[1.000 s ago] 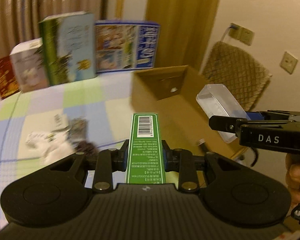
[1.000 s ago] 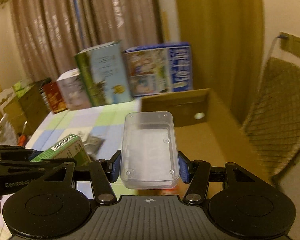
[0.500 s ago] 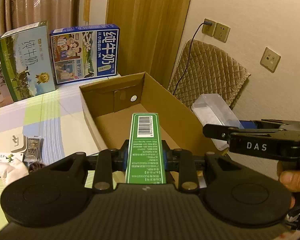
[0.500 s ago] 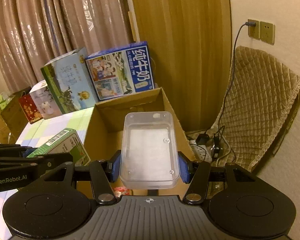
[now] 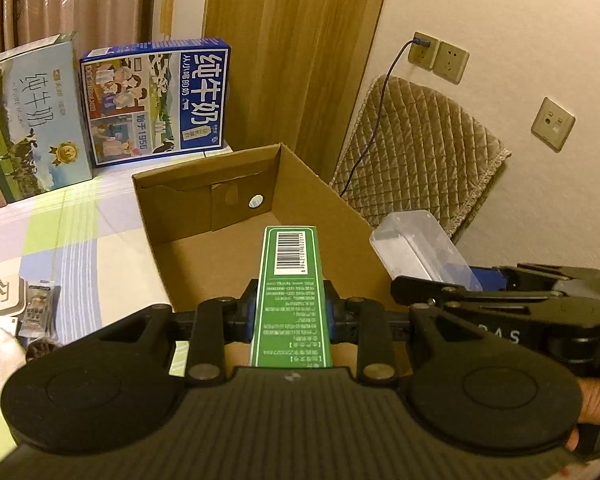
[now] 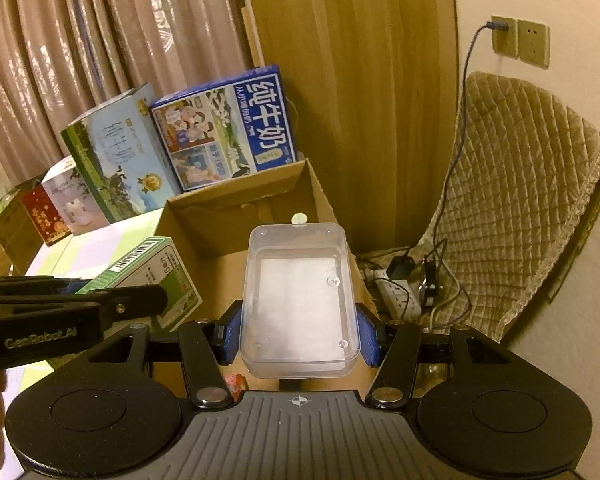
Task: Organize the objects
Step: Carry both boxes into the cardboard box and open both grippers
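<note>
We hold the narrow green barcoded carton (image 5: 291, 292) clamped in our left gripper (image 5: 290, 312) and the clear rectangular plastic case (image 6: 298, 300) clamped in our right gripper (image 6: 300, 334), both above the open brown cardboard box (image 5: 204, 200), so next we likely lower and release them inside.

The checked tablecloth (image 5: 80, 232) carries an open cardboard box (image 5: 236, 216), milk cartons (image 5: 156, 100) (upright), small packets (image 5: 36, 308).

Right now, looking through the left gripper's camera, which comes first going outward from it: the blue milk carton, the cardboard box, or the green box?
1. green box: clamped in the left gripper, centre.
2. cardboard box: open, just beyond and below.
3. blue milk carton: upright behind the cardboard box, upper left.
</note>
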